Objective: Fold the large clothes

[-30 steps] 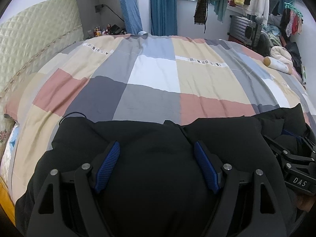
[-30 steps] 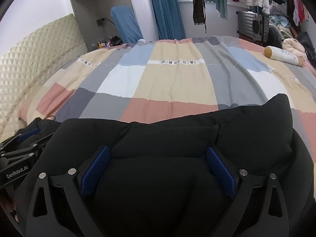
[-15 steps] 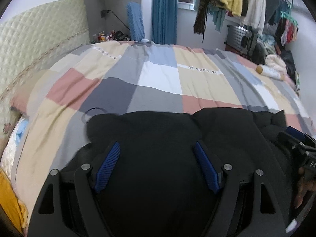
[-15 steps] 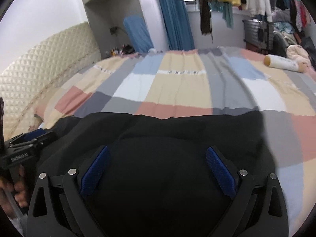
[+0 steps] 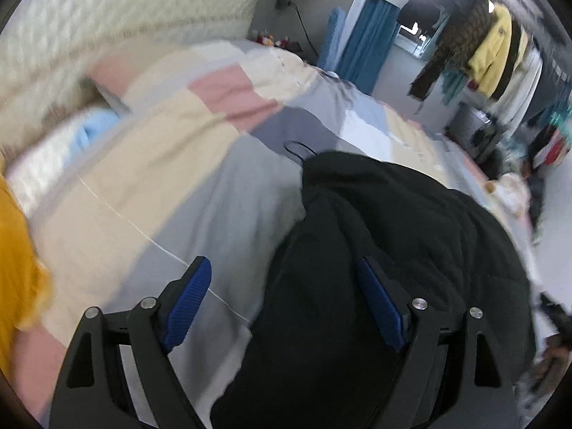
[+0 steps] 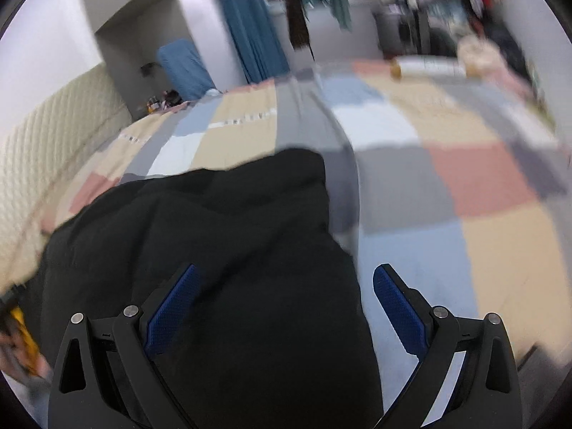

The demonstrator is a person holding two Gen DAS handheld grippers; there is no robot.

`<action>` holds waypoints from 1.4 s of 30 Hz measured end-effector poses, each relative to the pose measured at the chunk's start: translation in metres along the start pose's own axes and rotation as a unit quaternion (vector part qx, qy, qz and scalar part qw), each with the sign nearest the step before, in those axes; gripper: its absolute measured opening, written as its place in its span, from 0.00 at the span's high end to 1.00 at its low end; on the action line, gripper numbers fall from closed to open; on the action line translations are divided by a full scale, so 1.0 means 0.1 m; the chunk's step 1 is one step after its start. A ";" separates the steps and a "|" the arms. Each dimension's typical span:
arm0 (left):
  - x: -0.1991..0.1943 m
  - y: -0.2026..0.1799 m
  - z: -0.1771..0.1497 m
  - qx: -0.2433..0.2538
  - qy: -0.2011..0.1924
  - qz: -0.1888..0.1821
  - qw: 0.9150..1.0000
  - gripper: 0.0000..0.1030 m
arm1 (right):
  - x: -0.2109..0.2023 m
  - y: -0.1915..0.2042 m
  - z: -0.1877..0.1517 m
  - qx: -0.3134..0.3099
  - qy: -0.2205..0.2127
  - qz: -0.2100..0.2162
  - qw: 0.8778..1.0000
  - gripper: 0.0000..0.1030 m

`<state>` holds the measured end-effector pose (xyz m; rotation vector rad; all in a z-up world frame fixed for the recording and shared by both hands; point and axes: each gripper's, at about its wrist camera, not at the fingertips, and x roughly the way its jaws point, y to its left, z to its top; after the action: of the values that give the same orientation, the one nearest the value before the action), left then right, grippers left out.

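Observation:
A bulky black garment point(image 5: 393, 221) lies folded on the patchwork bedspread point(image 5: 161, 186). In the left wrist view it fills the right half. My left gripper point(image 5: 282, 261) hangs over its left edge with its jaws opening. The left finger is over bare bedspread, the right finger over black cloth, and neither pad presses on anything. The right wrist view shows the garment point(image 6: 214, 236) at left and centre. My right gripper point(image 6: 286, 268) stands open over its right edge, with the right finger above the bedspread point(image 6: 411, 164).
A quilted cream headboard point(image 5: 107, 18) runs along the bed's left side. Clothes point(image 5: 493, 35) hang on a rail behind the bed, beside a blue curtain point(image 6: 254, 35). A bolster pillow point(image 6: 425, 66) lies at the far right of the bed. Yellow cloth point(image 5: 14, 250) shows at the left edge.
Both grippers have drawn apart sideways, the left toward the headboard and the right the other way. The black garment no longer fills the gap between each pair of fingers.

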<state>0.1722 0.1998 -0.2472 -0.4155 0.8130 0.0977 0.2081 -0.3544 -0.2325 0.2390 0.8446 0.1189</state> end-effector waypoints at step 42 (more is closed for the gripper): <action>-0.29 -0.10 -0.40 0.041 0.053 0.001 0.998 0.50 | 0.02 0.24 -0.35 -0.080 0.089 -0.010 0.993 0.71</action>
<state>0.1274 0.1768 -0.2473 -0.3435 0.9182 0.0443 0.1825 -0.3250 -0.2504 0.0694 1.0101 0.1914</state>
